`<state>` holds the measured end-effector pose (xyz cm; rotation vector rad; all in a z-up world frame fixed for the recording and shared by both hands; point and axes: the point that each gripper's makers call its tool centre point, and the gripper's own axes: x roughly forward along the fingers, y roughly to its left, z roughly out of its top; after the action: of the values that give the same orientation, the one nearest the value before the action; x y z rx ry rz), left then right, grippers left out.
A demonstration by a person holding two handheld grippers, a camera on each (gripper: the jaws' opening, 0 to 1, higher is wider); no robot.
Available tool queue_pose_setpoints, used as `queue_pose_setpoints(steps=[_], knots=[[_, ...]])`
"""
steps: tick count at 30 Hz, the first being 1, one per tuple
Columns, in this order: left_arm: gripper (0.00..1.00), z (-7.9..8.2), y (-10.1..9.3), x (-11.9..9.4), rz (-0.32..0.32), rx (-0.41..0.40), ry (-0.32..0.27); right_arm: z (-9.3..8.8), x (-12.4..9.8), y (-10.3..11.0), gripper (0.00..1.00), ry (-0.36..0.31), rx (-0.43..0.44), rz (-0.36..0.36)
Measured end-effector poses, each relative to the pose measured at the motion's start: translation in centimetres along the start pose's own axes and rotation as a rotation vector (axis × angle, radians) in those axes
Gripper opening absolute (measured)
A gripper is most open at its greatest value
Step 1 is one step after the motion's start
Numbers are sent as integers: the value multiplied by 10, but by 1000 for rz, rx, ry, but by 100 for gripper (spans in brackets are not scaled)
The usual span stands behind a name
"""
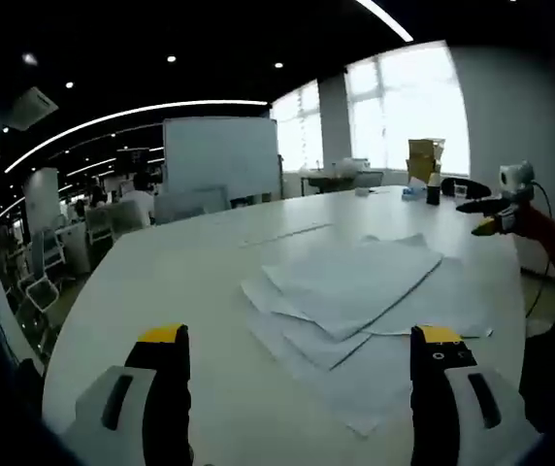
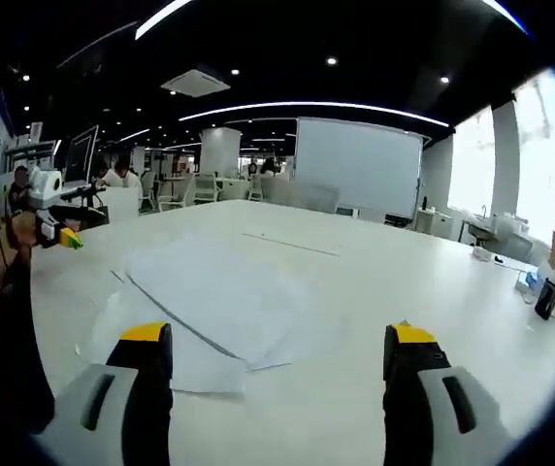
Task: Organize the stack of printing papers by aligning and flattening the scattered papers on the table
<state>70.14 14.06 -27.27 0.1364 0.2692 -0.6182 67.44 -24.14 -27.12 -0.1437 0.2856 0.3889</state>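
Sheets of thin white printing paper [image 1: 355,291] lie fanned and overlapping, corners askew, on the smooth pale worktop [image 1: 161,282], not yet squared. The left tool [image 1: 302,364] and right tool [image 2: 277,359] hang above the near edges, jaws spread wide and empty, seemingly poised either side to gather the sheets.

The right gripper [image 2: 276,364] has its jaws spread wide apart with nothing between them, yellow tips up. Ahead of the left jaw and reaching toward the gap between the jaws lie the scattered papers [image 2: 214,296], overlapping and fanned out on the white table [image 2: 423,277]; one sheet's corner sits just beyond the left jaw's tip. Far off to the left of the jaws the left gripper [image 2: 64,236] comes into view, above the table's edge. Well beyond the jaws stands a whiteboard [image 2: 358,165].
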Motion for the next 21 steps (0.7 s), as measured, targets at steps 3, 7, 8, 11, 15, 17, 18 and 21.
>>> queue_pose_setpoints(steps=[3,7,8,11,15,17,18,21], knots=[[97,-1,0,1,1,-1,2,4,-1,2,85,-15,15,9],[97,-1,-1,2,-5,-2,1,4,-1,1,85,-15,15,5],[97,-2,-2,2,-6,-3,2,4,-1,0,85,-13,14,4],[97,-3,-1,2,-6,-4,3,4,-1,0,85,-12,15,3],[97,-2,0,2,-4,-6,1,3,-1,0,85,-10,13,1],[97,-1,0,2,-3,-5,-2,3,-1,0,85,-11,14,1],[97,-1,0,1,-3,-5,-2,3,-1,0,85,-11,14,0],[97,-1,0,1,-2,-5,-3,2,-1,0,85,-10,15,0]])
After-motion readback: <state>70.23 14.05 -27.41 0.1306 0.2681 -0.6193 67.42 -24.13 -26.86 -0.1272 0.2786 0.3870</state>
